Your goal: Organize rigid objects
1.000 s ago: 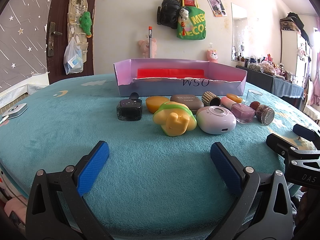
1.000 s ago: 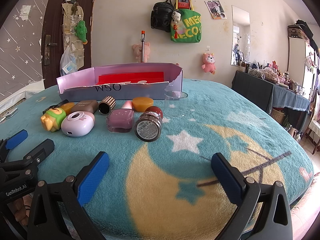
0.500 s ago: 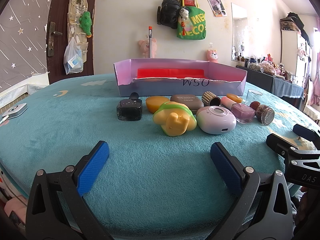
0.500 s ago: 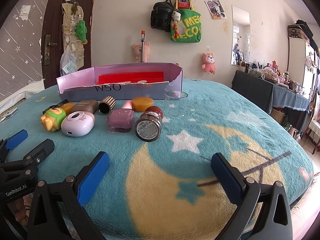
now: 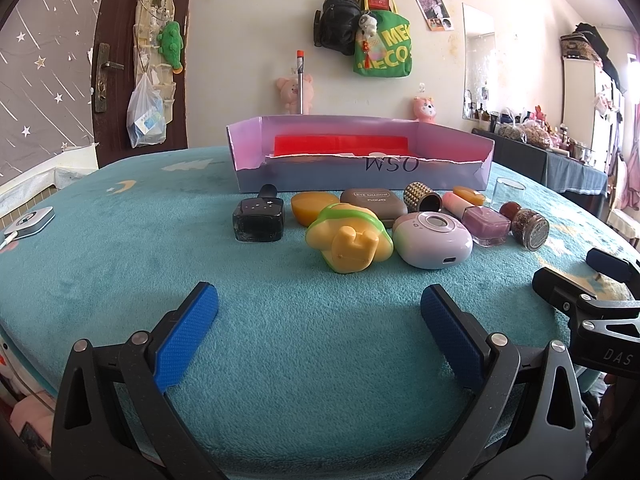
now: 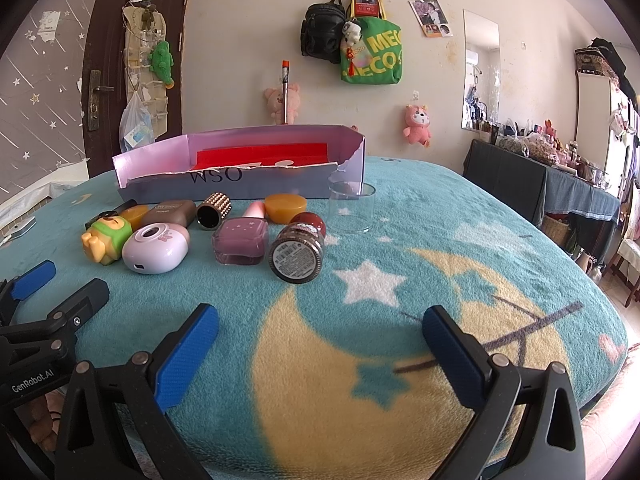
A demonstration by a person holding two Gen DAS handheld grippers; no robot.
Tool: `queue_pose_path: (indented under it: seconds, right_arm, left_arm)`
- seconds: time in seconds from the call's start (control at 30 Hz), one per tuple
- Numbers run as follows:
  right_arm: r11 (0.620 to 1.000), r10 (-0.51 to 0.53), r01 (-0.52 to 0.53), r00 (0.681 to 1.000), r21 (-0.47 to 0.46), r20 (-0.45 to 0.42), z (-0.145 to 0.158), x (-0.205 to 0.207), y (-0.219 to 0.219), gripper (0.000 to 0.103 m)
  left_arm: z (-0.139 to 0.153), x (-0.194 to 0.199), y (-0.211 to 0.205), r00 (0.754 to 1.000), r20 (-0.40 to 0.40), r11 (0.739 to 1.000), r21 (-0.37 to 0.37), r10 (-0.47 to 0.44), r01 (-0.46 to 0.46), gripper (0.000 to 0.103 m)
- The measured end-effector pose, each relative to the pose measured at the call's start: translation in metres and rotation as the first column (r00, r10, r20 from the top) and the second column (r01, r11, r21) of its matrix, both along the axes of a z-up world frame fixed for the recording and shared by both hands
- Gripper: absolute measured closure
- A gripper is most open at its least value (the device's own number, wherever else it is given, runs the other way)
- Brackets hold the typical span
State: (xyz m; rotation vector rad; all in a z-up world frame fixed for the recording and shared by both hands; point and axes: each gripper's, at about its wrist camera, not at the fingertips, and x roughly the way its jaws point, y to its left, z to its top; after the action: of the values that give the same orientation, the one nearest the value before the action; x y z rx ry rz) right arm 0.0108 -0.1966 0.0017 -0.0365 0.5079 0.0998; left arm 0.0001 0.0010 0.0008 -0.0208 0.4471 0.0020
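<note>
Both grippers — black frames, silver screws — carry blue textured fingers (image 5: 188,336); one reads "GenRobot.AI".

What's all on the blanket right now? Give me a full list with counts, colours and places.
Purple cardboard box: 1, red sheet inside, far centre.
Black square bottle: 1, left end of the row.
Amber oval soaps: 2, one behind the toy, one near the glass.
Yellow-green plastic toy: 1, front centre, tipped over.
Brown eyeshadow case: 1, before the box.
Gold studded tube: 1, on its side.
Lilac oval gadget: 1, beside the toy.
Pink stick: 1, behind the polish.
Mauve polish bottle: 1.
Red-capped glitter jar: 1, on its side.
Clear glass cup: 1, at the box's right corner.
Left tongs: blue pads, open, empty.
Right tongs: blue pads, open, empty.
</note>
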Motion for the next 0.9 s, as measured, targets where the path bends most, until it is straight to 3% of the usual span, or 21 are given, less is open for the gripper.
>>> queue_pose_path:
  seconds: [0.5, 0.77, 0.9]
  right_arm:
    - [1.0, 0.0, 0.0, 1.0, 0.023, -0.03, 0.021, 0.016, -0.006, 0.0]
    - [1.0, -0.027, 0.027, 0.998, -0.003, -0.051, 0.038, 0.04, -0.007, 0.0]
    - [0.999, -0.033, 0.032, 0.997, -0.015, -0.075, 0.039, 0.051, -0.006, 0.0]
  left_arm:
    - [0.028, 0.019, -0.002, 1.0, -0.01, 1.0, -0.002, -0.011, 0.011, 0.0]
    - [0.041, 0.038, 0.002, 0.998, -0.059, 1.0, 0.003, -0.015, 0.015, 0.0]
    - [0.042, 0.048, 0.005, 0.995, -0.103, 1.0, 0.007, -0.01, 0.011, 0.005]
